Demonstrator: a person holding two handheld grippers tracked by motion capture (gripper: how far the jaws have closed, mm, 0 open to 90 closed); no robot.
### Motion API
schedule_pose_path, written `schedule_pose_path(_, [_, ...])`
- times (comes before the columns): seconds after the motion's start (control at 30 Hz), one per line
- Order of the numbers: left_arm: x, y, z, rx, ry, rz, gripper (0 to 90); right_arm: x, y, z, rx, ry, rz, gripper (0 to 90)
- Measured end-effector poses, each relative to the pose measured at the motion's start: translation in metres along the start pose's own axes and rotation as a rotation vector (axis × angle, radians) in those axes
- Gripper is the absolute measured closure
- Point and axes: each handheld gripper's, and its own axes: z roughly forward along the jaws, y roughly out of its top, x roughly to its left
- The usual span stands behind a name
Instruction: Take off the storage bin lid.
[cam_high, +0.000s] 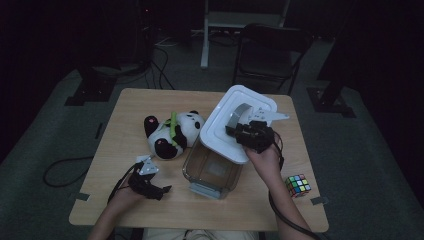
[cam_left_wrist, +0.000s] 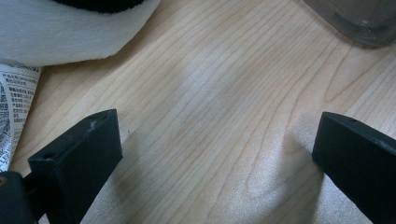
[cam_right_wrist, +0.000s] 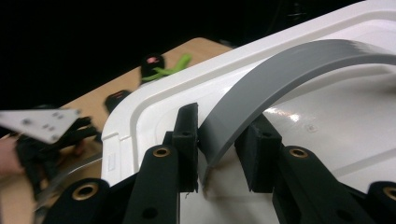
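White plastic makes up the lid, which the right gripper holds tilted above the clear container, its lower edge over the container's far rim and its upper end raised toward the far right of the wooden table. In the right gripper view the two black jaws stand close together, pinched on the foot of the lid's grey arched handle, one pad on each face of the strip. The right hand reaches in from the lower right, forearm angled up and to the left across the table's near edge, wrist lifted off the table with the gripper pointing toward the lid's middle. The left hand rests low near the front left part of the table, with the left gripper aimed rightward toward the container; in the left gripper view its jaws are spread wide over bare wood with nothing between them, close to the surface. Just beyond it lies a panda plush on its back, to the left of the container, its white fur and paper tag showing in the left gripper view. A colour cube sits near the front right corner, well apart from the lid.
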Motion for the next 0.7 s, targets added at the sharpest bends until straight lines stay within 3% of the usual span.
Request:
schedule_pose_path(0.37, [0.000, 0.000, 0.000, 0.001, 0.002, 0.005, 2.1, -0.049, 0.013, -0.003, -0.051, -0.139, 0.046, 69.8])
schedule_pose_path(0.67, [0.000, 0.000, 0.000, 0.001, 0.003, 0.006, 2.1, -0.084, 0.014, -0.002, -0.060, -0.218, 0.093, 69.8])
schedule_pose_path(0.7, [0.000, 0.000, 0.000, 0.001, 0.000, 0.001, 2.1, -0.095, 0.014, 0.000, -0.059, -0.242, 0.110, 69.8])
